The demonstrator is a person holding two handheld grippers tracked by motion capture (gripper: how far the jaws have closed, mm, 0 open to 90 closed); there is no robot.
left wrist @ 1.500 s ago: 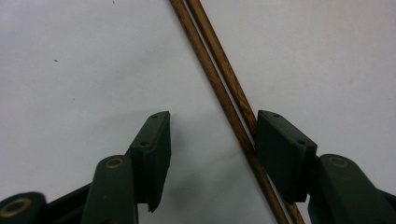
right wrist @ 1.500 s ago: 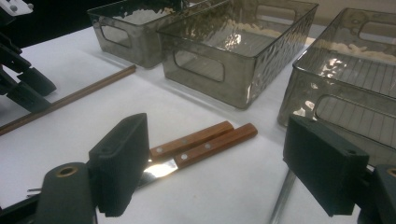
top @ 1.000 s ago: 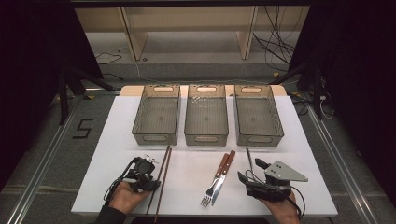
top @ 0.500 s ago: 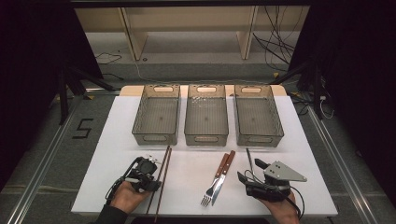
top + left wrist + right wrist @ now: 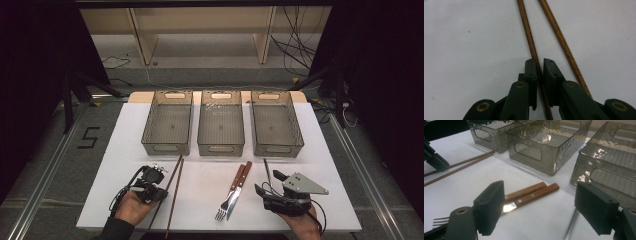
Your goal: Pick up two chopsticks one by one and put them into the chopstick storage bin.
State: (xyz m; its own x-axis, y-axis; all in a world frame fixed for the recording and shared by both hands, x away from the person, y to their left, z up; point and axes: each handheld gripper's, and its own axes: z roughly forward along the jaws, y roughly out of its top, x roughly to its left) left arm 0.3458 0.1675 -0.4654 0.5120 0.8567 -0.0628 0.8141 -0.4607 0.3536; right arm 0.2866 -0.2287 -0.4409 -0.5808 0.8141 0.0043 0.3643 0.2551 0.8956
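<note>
Two long brown chopsticks (image 5: pixel 172 200) lie side by side on the white table (image 5: pixel 205 175), front left. My left gripper (image 5: pixel 162 192) is low over them. In the left gripper view its jaws (image 5: pixel 539 62) are shut on the left chopstick (image 5: pixel 527 35), and the right chopstick (image 5: pixel 560 35) lies free beside them. My right gripper (image 5: pixel 266 181) rests at the front right with its jaws wide open and nothing between them (image 5: pixel 540 188). A fork (image 5: pixel 227 202) and a knife (image 5: pixel 240 185), both wood-handled, lie just left of it. A thin dark metal stick (image 5: pixel 266 170) lies at its fingertips.
Three smoky clear bins stand in a row at the back: left (image 5: pixel 166 148), middle (image 5: pixel 221 149), right (image 5: pixel 277 150). In the right gripper view the nearest bin wall (image 5: pixel 599 177) stands close ahead on the right. Open tabletop lies between the chopsticks and the fork.
</note>
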